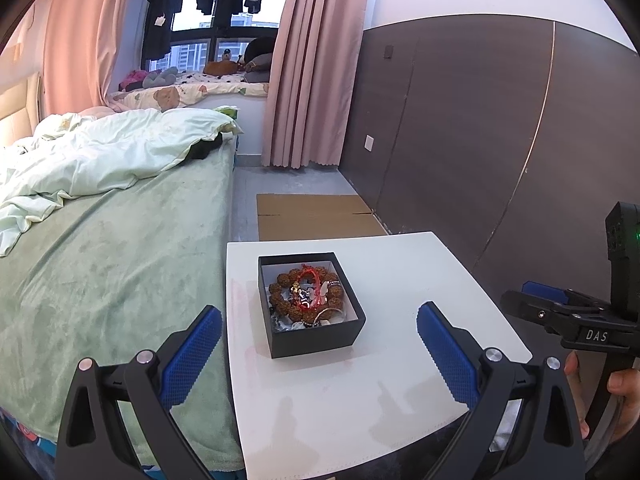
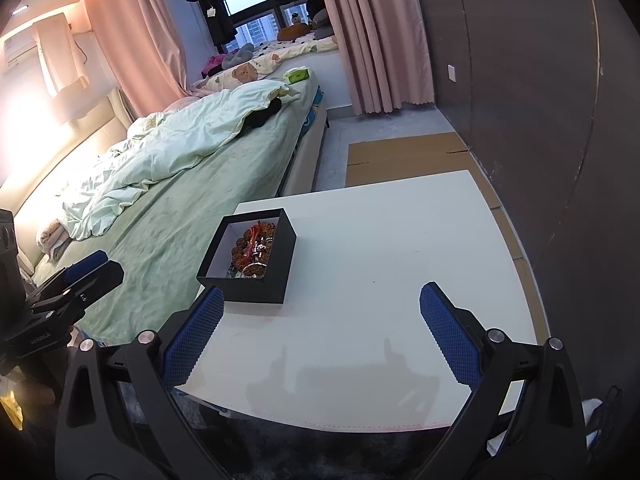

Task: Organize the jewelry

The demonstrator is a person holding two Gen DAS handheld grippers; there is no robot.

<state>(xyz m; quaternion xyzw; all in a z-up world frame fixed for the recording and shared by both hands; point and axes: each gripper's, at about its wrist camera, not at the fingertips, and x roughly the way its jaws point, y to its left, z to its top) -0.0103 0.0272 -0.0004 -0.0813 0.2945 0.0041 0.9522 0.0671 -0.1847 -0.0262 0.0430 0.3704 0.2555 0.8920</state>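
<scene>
Your black box stands open-topped on the white desk, toward the edge that runs along the bed, and all the jewelry you can see lies inside it: a ring of brown beads with a red cord across it, and smaller pieces heaped at the near side, too tangled to tell apart. No piece shows on the bare desk around the box. From your left gripper the box sits straight ahead and just beyond the fingertips, centred in the gap, so this hand is the better lined up and the nearer. From your right gripper the box lies forward and off to the left, one near corner just past the left finger; you would have to swing left to reach in. Both pairs of fingers are spread wide and hold nothing. The box looks roughly square, with no long axis to favour. With everything in the box, this would fit either a heap waiting to be sorted or pieces already gathered in.
</scene>
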